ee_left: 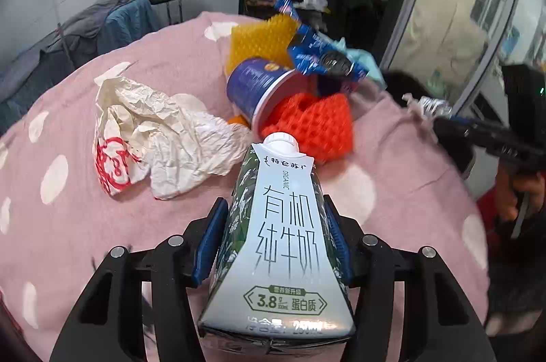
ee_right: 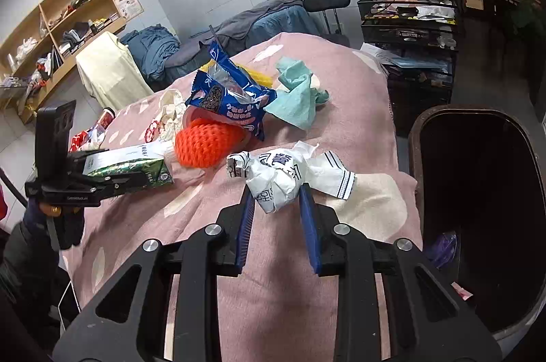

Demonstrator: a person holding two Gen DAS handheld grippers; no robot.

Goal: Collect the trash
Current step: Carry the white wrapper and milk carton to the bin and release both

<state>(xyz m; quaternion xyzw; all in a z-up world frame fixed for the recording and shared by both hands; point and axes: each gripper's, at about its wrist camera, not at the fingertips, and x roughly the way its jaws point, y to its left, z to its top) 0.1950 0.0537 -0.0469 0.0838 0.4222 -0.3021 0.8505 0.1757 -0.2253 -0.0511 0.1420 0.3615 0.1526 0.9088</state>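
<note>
The left gripper (ee_left: 276, 239) has its blue pads pressed against the two flanks of a milk carton (ee_left: 278, 235), white cap pointing away from the hand, so the carton is pinched across its narrower body, where it is least likely to slip; the right wrist view shows the same carton (ee_right: 129, 167) held roughly level just above the pink spotted blanket (ee_right: 348, 78). The right gripper (ee_right: 277, 211) clamps a crumpled white printed wrapper (ee_right: 290, 174) between its fingers, the loose ends spilling out to either side, and it sits close to the dark open trash bin (ee_right: 477, 208) at the table's edge, which looks like the place both loads are meant to go. Further out on the blanket waits the rest of the trash: a crumpled white paper bag with red print (ee_left: 153, 136), a tipped blue cup (ee_left: 259, 85), an orange foam fruit net (ee_left: 314, 126), a yellow one (ee_left: 259, 44) behind it, a blue cookie wrapper (ee_left: 324, 58) and a teal cloth or tissue (ee_right: 297, 95). The bin's inside is too dark to read beyond something purplish low down; the carton's base runs past the frame's lower edge behind the fingers, and the cup's mouth is hidden by the orange net, so whether it is empty cannot be told.
</note>
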